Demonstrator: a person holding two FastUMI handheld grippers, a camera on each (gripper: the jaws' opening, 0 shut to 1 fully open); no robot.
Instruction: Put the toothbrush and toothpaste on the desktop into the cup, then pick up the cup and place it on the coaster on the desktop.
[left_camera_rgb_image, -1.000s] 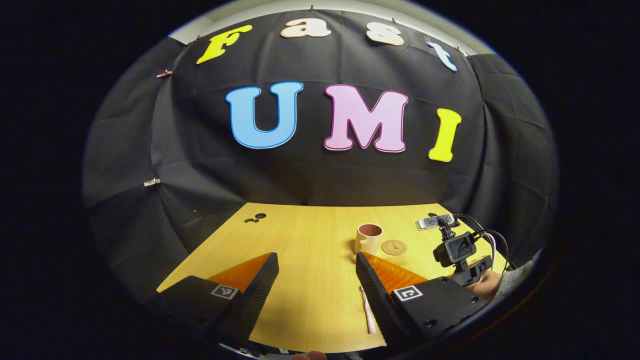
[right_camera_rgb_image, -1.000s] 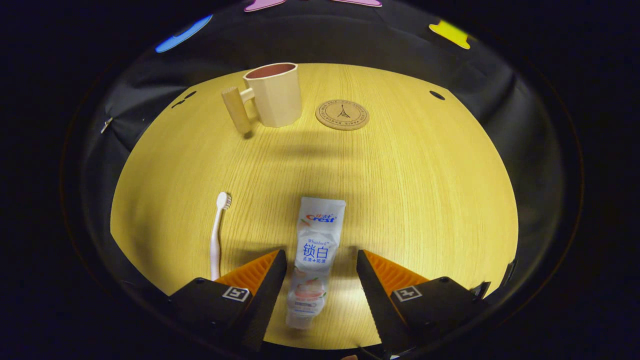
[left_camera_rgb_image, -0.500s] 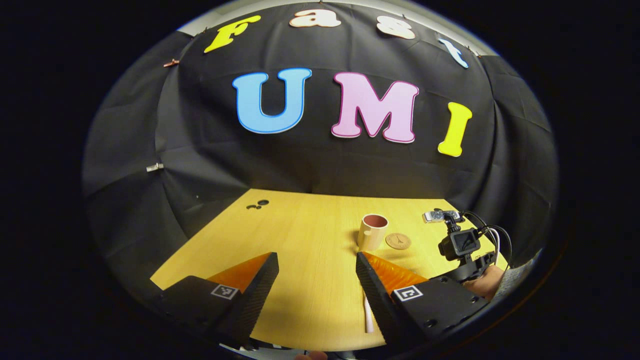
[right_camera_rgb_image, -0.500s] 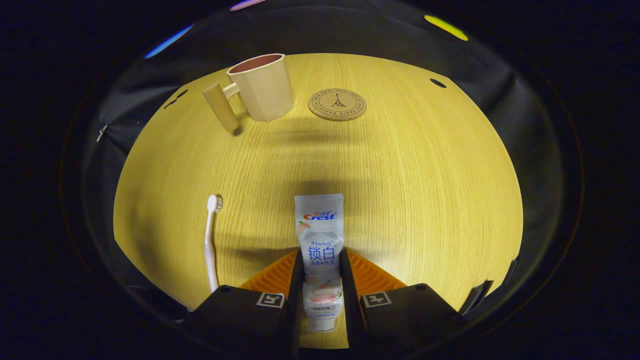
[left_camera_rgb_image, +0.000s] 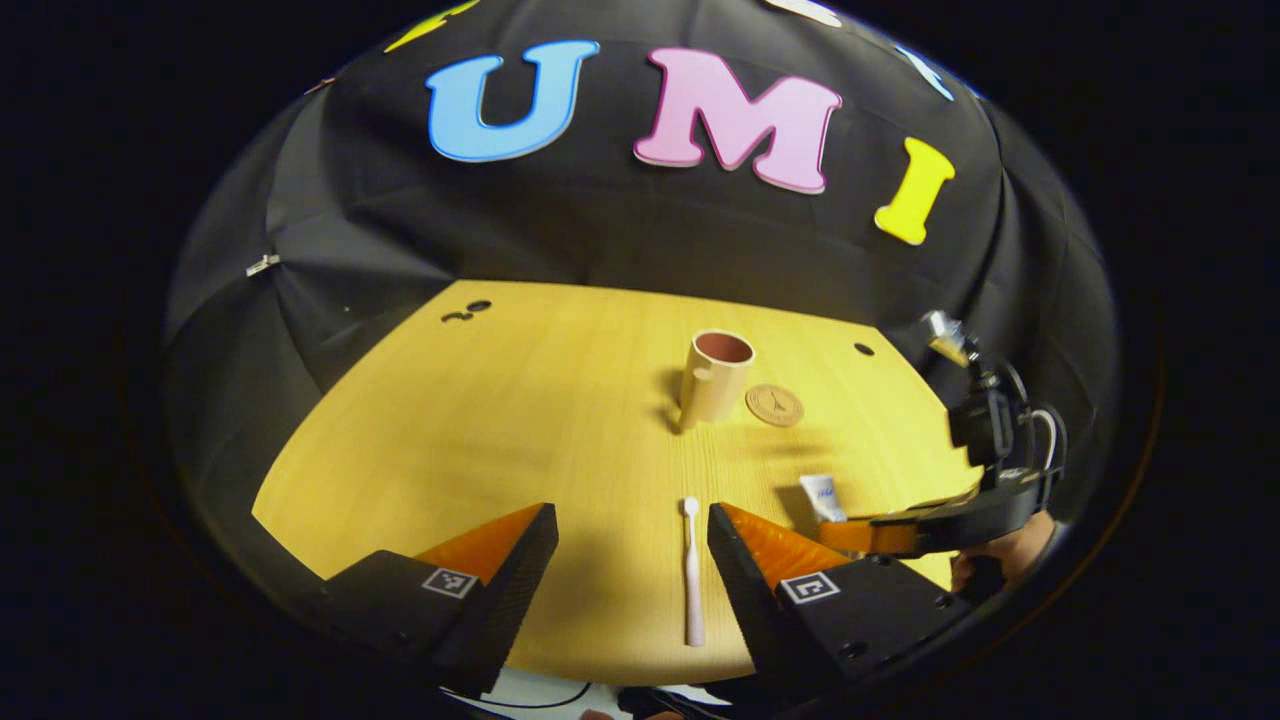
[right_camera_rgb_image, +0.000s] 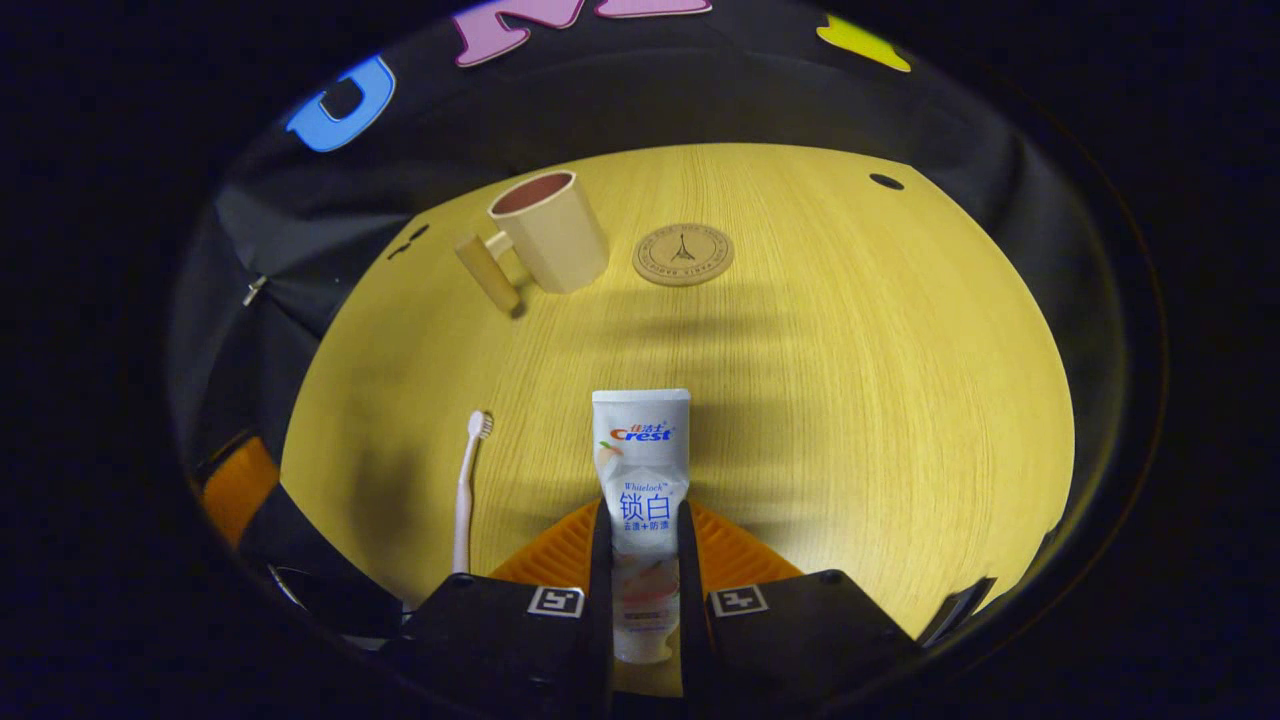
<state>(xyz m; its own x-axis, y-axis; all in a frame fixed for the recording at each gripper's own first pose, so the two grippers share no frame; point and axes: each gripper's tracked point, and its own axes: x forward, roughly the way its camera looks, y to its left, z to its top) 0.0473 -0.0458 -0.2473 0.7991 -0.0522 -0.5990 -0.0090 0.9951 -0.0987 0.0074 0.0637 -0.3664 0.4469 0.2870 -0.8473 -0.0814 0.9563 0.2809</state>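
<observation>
My right gripper (right_camera_rgb_image: 642, 520) is shut on the lower half of a white toothpaste tube (right_camera_rgb_image: 640, 455), which points away over the yellow desktop (right_camera_rgb_image: 850, 400). A pale toothbrush (right_camera_rgb_image: 463, 490) lies to its left, bristles away. Farther off stand a beige cup (right_camera_rgb_image: 552, 235) with a peg handle and, to its right, a round cork coaster (right_camera_rgb_image: 683, 253). My left gripper (left_camera_rgb_image: 632, 520) is open low over the desk's near edge, with the toothbrush (left_camera_rgb_image: 690, 570) lying between its fingers, close to the right one. Beyond it are the cup (left_camera_rgb_image: 715, 375), the coaster (left_camera_rgb_image: 774, 405), the tube (left_camera_rgb_image: 822, 495) and the right gripper (left_camera_rgb_image: 880, 535).
Small dark holes sit in the desktop at the far left (left_camera_rgb_image: 462, 312) and far right (left_camera_rgb_image: 864, 349). Black cloth wall closes the back and sides. A hand (left_camera_rgb_image: 1000, 560) holds the right gripper. Part of the left gripper (right_camera_rgb_image: 235, 485) shows at the left edge of the right gripper view.
My right gripper closed on the toothpaste tube and keeps hold of it. My left gripper tipped downward and shifted, so the toothbrush now lies between its open fingers.
</observation>
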